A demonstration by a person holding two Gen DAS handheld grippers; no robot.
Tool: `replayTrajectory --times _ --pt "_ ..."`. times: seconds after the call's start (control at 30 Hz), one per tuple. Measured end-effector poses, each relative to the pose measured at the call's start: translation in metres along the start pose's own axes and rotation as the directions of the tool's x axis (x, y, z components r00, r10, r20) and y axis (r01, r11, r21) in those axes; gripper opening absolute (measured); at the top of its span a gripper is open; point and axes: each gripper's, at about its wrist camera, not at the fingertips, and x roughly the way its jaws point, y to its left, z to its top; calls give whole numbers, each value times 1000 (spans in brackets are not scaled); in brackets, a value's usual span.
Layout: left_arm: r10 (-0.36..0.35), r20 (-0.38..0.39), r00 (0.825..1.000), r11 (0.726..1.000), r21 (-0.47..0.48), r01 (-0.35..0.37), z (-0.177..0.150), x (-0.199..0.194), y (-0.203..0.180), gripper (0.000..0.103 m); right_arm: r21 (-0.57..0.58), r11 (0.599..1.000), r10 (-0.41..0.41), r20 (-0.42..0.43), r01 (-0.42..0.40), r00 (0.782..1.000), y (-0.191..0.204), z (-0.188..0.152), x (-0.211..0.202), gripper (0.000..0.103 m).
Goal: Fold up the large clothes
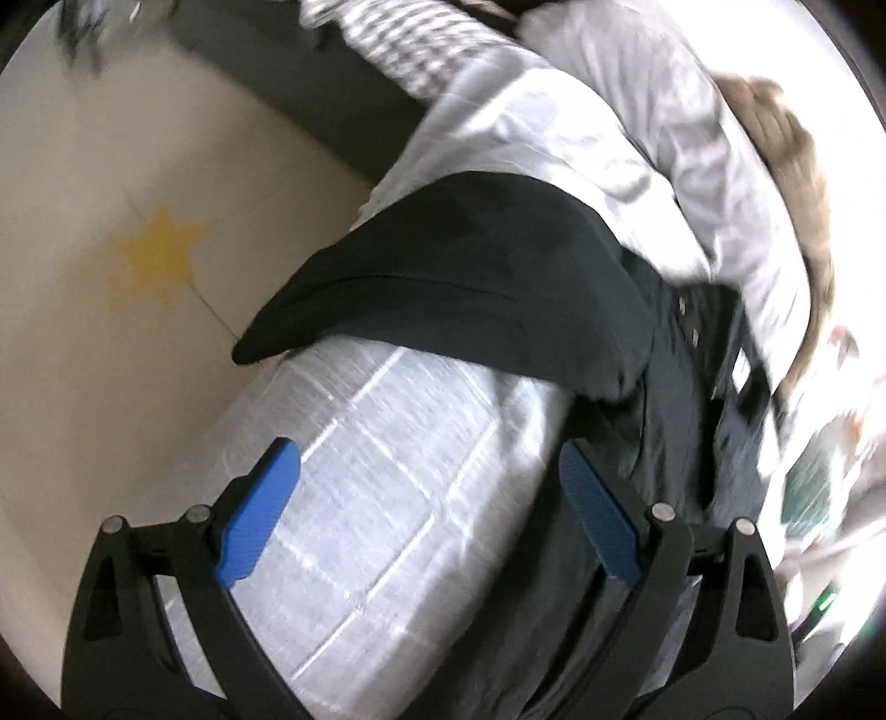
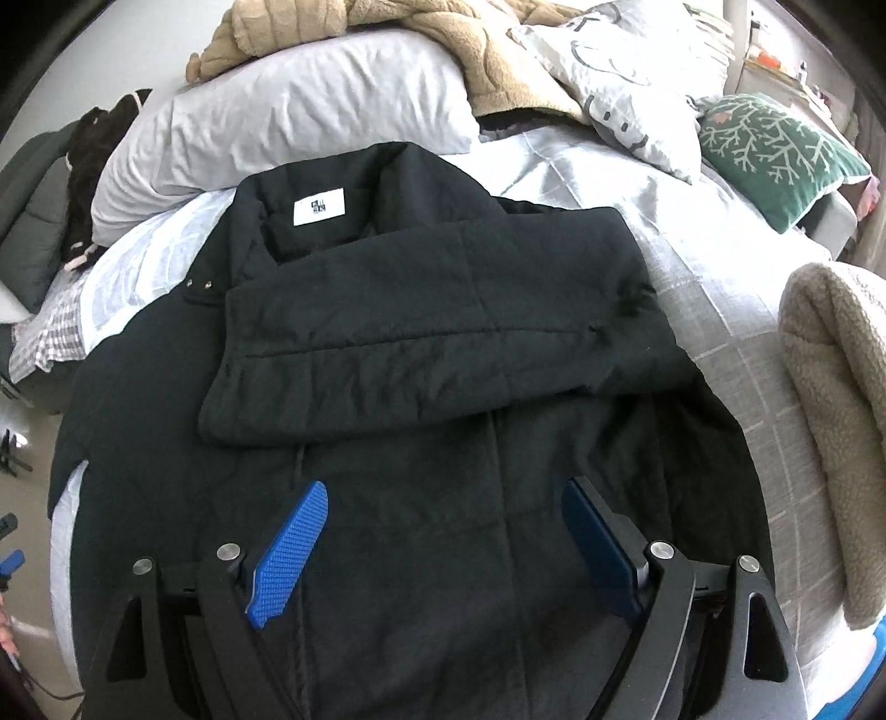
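A large black jacket (image 2: 443, 310) lies face up on the bed, collar and white label (image 2: 319, 210) at the far end. One sleeve (image 2: 421, 354) is folded across the chest. My right gripper (image 2: 443, 487) hangs open just above the jacket's lower front, nothing between its blue pads. In the blurred left wrist view, the jacket's other sleeve (image 1: 443, 288) sticks out over the bed's edge. My left gripper (image 1: 427, 447) is open over the grey checked sheet (image 1: 387, 498), short of that sleeve and holding nothing.
A white pillow (image 2: 288, 116), a beige fleece blanket (image 2: 476, 50), a grey printed cushion (image 2: 626, 77) and a green cushion (image 2: 775, 149) crowd the head of the bed. Another beige fleece (image 2: 836, 432) lies at the right. Beside the bed is pale floor with a yellow star (image 1: 160, 260).
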Motion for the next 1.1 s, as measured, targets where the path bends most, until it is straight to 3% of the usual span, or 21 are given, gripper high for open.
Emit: replayTrajectory --times 0.1,0.17,0.3,0.37,0.4,0.43,0.47,0.5,0.57,0.6,0.7,0.73,0.8,0.87,0.93,0.97,1.0,1.07,1.1 --pt "-98 16 995 990 -100 99 10 18 12 93 -12 1000 -10 -5 10 1000 4 0 3 88" --pt "-185 20 983 968 -171 186 16 38 15 89 -24 1000 -17 -13 17 1000 8 0 5 88" --pt "-234 59 970 927 -288 241 23 69 20 81 -52 998 -33 -18 32 999 12 -3 8 88" --pt "-237 148 960 898 -344 274 27 72 24 79 -57 998 -40 -20 38 999 13 -3 9 88" --pt "-227 170 959 893 -357 275 31 73 23 72 -56 998 -40 -22 39 999 13 -3 11 88" --pt "-188 194 963 892 -378 250 35 73 23 55 -54 998 -41 -23 39 999 12 -3 11 88" --pt "-131 210 969 894 -397 207 37 74 24 45 -51 998 -41 -24 39 999 11 -3 12 88" --pt "-80 231 970 898 -406 170 38 73 23 23 -48 998 -42 -24 41 999 11 -3 13 88" --pt "-34 281 959 911 -385 145 38 65 14 14 -42 998 -44 -23 43 999 9 -2 13 88" --pt "-19 309 951 924 -358 135 38 60 8 11 -40 998 -46 -21 45 999 8 -2 13 88" --pt "21 466 884 987 -148 55 29 25 -39 8 -29 998 -48 -18 48 999 5 -1 13 88" --pt "-2 525 851 999 -44 30 23 9 -64 8 -25 999 -47 -18 46 999 4 -1 13 88" --pt "-73 570 818 994 109 12 18 -9 -101 7 -19 999 -42 -20 42 999 3 0 14 88" --pt "-170 584 793 959 284 -3 6 -26 -142 7 -21 999 -40 -23 40 999 3 -1 14 88" --pt "-283 541 792 878 478 -13 -14 -34 -187 7 -26 999 -42 -22 41 999 5 -1 13 88" --pt "-321 510 798 836 549 -15 -24 -35 -204 7 -28 999 -42 -21 41 999 5 -1 13 88" --pt "-366 453 813 768 640 -11 -40 -31 -227 7 -28 999 -41 -20 41 999 5 -1 13 88" --pt "-401 341 850 664 748 13 -66 -19 -255 7 -26 999 -39 -20 39 999 5 -1 13 88" --pt "-402 298 866 629 777 25 -76 -12 -263 8 -24 999 -38 -23 38 999 5 -1 13 88"
